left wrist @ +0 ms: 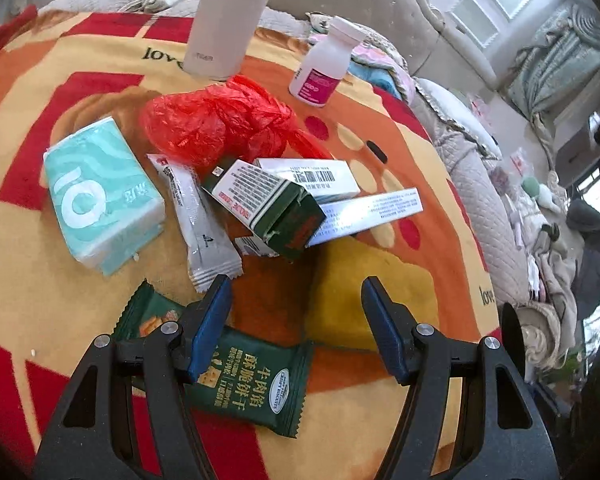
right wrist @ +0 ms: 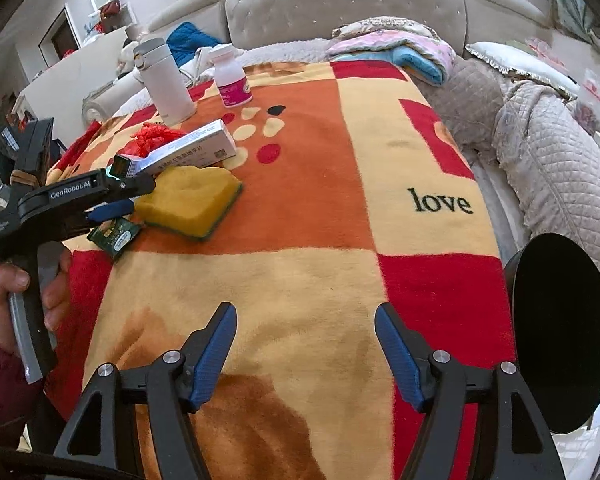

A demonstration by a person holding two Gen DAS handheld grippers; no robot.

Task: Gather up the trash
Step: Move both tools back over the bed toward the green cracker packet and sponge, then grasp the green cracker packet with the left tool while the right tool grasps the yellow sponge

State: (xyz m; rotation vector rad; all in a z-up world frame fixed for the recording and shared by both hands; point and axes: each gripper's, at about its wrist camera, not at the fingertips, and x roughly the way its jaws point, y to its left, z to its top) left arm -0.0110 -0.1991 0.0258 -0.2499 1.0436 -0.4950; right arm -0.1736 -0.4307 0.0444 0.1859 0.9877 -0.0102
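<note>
My left gripper (left wrist: 296, 304) hangs over the litter pile, jaws parted about halfway, nothing between the blue pads (left wrist: 210, 330). My right gripper (right wrist: 306, 334) stands likewise half open and empty, over bare blanket well apart from the pile. My left hand (right wrist: 24, 288) shows at the right camera's edge, wrapped round the handle.

Blanket (right wrist: 308, 208): red, orange and yellow blocks, "love" printed on it, spread over a bed.

On it, largest down:
- white flask (left wrist: 230, 20), upright, far side of the pile
- yellow sponge (right wrist: 190, 200), green underside, just right of the pile
- teal tissue pack (left wrist: 100, 196), left of the pile
- crumpled red plastic bag (left wrist: 220, 120), near the flask
- long white carton (left wrist: 370, 212), lying flat
- green-and-white box (left wrist: 268, 208), tilted on top of the cartons
- green biscuit wrapper (left wrist: 252, 384), nearest me, partly under my left finger in view
- white sachet (left wrist: 202, 220), between tissues and box
- pill bottle (left wrist: 324, 66), pink label, upright right of the flask
</note>
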